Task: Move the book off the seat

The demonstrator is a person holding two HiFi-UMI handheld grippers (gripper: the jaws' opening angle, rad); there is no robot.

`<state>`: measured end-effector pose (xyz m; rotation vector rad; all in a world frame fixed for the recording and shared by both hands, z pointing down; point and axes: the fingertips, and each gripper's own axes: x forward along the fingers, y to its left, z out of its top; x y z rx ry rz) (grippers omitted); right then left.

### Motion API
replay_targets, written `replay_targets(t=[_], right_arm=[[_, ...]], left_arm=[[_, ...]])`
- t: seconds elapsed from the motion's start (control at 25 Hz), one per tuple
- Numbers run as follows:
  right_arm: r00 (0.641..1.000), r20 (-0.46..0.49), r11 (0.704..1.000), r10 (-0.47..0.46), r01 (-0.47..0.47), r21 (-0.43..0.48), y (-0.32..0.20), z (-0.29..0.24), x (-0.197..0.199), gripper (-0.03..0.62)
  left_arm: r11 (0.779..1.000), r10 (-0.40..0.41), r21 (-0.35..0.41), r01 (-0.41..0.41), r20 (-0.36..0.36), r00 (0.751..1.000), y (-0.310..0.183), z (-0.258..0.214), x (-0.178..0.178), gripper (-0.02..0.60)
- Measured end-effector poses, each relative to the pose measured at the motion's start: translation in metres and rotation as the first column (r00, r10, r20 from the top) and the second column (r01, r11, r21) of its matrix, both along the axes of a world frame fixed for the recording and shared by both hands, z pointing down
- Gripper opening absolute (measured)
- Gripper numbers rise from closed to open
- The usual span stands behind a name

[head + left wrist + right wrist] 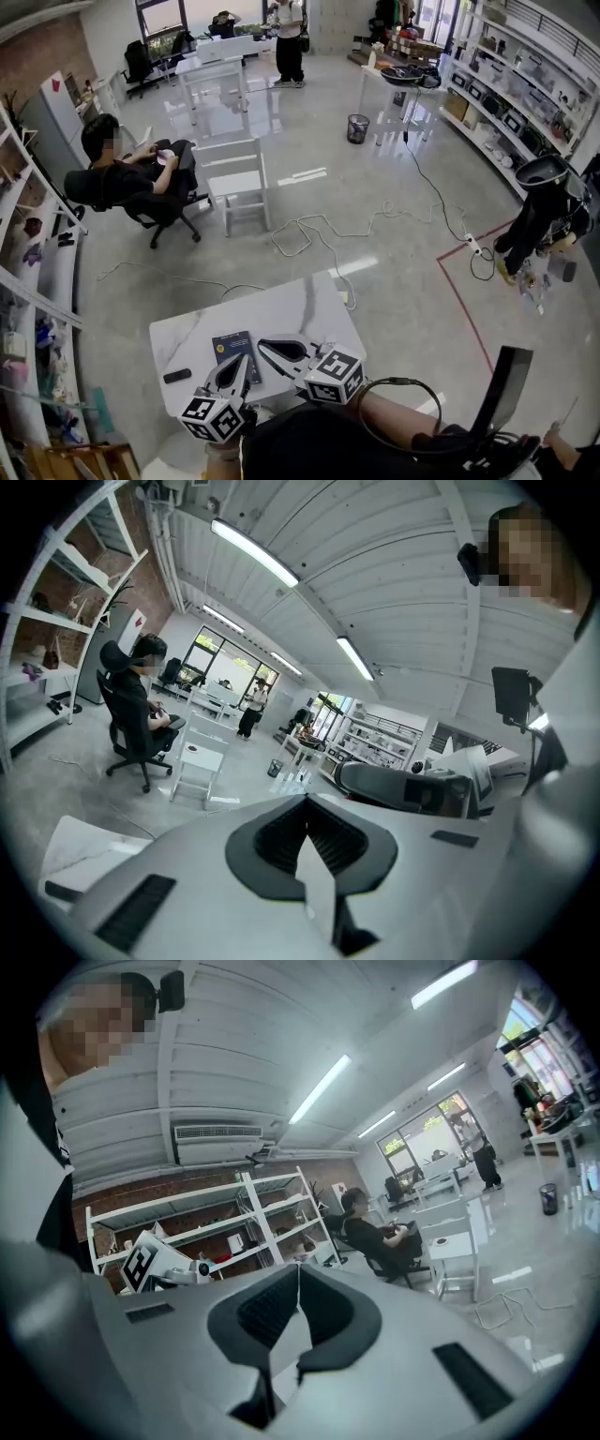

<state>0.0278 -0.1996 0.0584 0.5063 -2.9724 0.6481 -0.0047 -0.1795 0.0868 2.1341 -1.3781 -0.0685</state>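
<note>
Left gripper (244, 360) and right gripper (263, 345) both pinched shut on nothing, over white table (309, 309), with 1 dark book (232, 348) flat on it near left tip, white chair (234, 183) well apart.

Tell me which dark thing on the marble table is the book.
The book is the bigger, dark blue one nearest the left gripper; the other is a small black bar near the table's left edge.

The floor (394, 244) is shining, smooth and glossy. The table (291, 309) is looking like smooth white marble. The book (235, 352) is showing a dark, dull cover. The left gripper (305, 801) is looking like dull grey plastic.
</note>
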Motion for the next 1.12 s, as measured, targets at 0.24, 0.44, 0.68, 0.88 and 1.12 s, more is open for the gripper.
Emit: replay_targets(t=[0.24,0.44,0.68,0.88,1.12], right_arm=[[0.998,0.034,0.998,0.057,-0.058,0.029,-0.007,-0.02,0.008,0.013],[0.995,0.039,0.996,0.088,-0.089,0.017,-0.006,-0.019,0.016,0.013],[0.996,0.028,0.997,0.08,-0.08,0.007,0.007,-0.012,0.013,0.014],[0.998,-0.009,0.997,0.064,-0.064,0.033,0.015,-0.009,0.009,0.012],[0.996,-0.001,0.996,0.087,-0.087,-0.017,0.013,-0.004,0.012,0.012]], left_arm=[[0.996,0.072,0.042,-0.073,0.018,0.997,-0.011,-0.025,0.014,0.005],[0.993,0.098,0.061,-0.1,0.027,0.995,-0.014,-0.033,0.023,0.005],[0.993,0.101,0.059,-0.103,0.024,0.995,-0.005,-0.031,0.022,0.005],[0.995,0.095,0.041,-0.096,0.028,0.995,0.002,-0.027,0.02,0.005],[0.998,0.064,0.028,-0.064,0.013,0.998,0.008,-0.022,0.011,0.005]])
